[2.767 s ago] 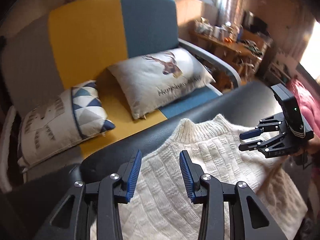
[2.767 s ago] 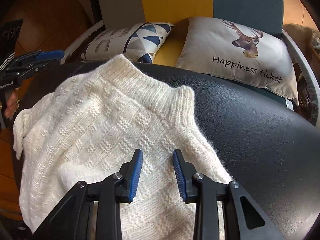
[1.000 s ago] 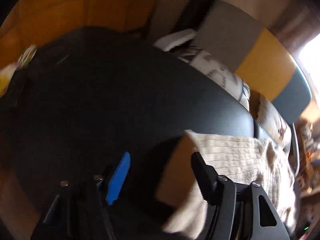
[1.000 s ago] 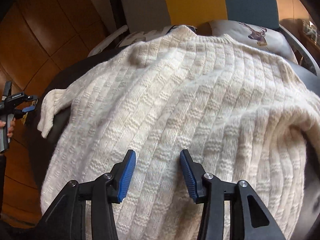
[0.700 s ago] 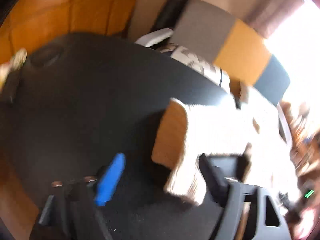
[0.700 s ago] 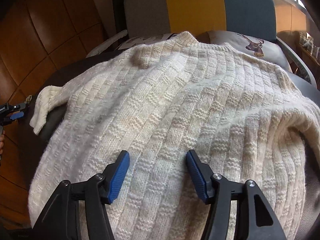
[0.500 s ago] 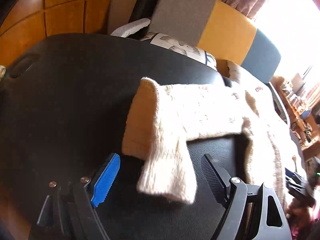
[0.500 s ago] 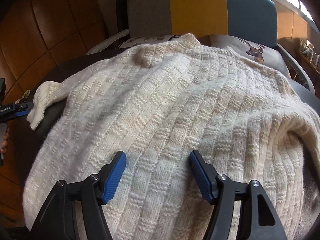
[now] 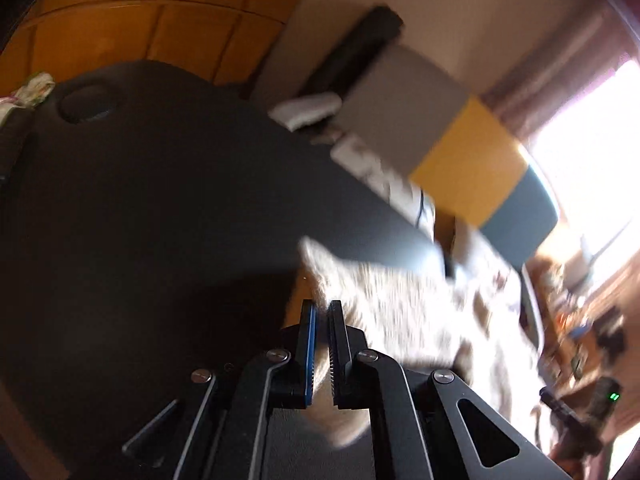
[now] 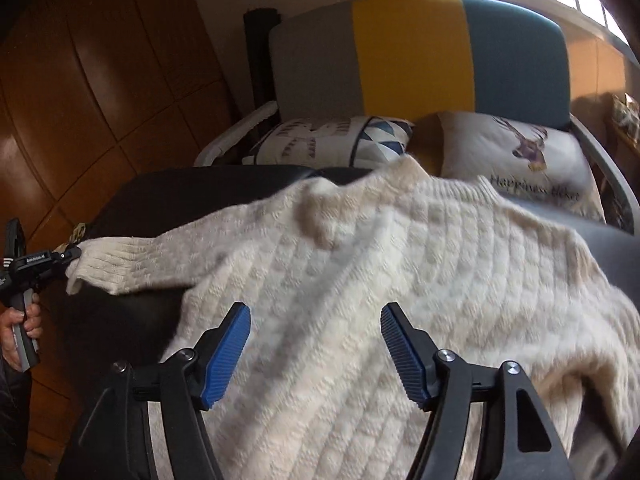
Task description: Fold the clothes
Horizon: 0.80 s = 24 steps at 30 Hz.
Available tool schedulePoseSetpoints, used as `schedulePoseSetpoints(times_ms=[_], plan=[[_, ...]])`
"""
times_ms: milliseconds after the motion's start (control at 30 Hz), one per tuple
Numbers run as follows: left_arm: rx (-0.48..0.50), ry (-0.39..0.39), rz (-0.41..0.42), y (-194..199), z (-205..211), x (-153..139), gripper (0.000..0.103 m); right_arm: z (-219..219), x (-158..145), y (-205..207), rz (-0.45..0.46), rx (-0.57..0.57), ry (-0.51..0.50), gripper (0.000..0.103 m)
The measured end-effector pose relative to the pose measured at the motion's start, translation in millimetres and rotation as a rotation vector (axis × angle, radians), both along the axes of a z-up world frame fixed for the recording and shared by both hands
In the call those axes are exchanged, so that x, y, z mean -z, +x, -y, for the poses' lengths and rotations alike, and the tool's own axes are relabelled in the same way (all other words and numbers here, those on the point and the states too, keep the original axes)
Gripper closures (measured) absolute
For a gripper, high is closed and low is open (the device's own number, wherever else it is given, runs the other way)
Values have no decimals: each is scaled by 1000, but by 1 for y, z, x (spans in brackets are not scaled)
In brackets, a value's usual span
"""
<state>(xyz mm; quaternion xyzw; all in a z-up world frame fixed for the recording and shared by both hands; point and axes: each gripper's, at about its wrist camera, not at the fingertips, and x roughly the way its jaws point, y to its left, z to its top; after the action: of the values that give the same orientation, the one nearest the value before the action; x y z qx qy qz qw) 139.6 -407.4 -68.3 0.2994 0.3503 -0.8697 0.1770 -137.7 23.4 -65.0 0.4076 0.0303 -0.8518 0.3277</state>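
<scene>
Lying spread over the black padded bench (image 10: pixel 208 192), a cream knitted sweater (image 10: pixel 400 280) is shown with one sleeve (image 10: pixel 132 264) drawn out sideways. The sleeve's ribbed cuff is clamped between the closed fingers of the left gripper (image 9: pixel 321 344). The right gripper (image 10: pixel 316 352) is held over the sweater's body, its blue-padded fingers (image 10: pixel 228 356) set wide apart and gripping nothing. A cushioned sofa (image 10: pixel 416 52) is seen behind the bench.

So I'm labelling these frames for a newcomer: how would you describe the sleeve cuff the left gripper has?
Start at the black padded table, where a cream knitted sweater lies spread. One sleeve stretches out toward the wooden wall side; its ribbed cuff is pinched by the left gripper. Unlike the block-patterned body, the cuff is plain ribbing, lifted off the surface.
</scene>
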Motion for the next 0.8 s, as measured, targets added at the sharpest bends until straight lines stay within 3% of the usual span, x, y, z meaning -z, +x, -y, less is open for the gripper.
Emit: schedulePoseSetpoints(times_ms=[100,233,400,467,633,800], plan=[[-47,-45,33,-1,28,-9,97,43,5,-27,-2,-54,58,34],[-109,-103,138,-5,61,-4,97,89,31,-63,67,-94,104,34],[-126,-117,281,-11,79,26,97,132,70,-94,134,-111,180,34],[-122,-123,335,-15,81,44,97,142,79,-96,109,-105,219,31],[-131,-80,389,-5,102,68,96,166,90,-88,51,-117,331,16],[-201,26,342,26,125,54,89,166,97,-78,-18,-99,324,12]])
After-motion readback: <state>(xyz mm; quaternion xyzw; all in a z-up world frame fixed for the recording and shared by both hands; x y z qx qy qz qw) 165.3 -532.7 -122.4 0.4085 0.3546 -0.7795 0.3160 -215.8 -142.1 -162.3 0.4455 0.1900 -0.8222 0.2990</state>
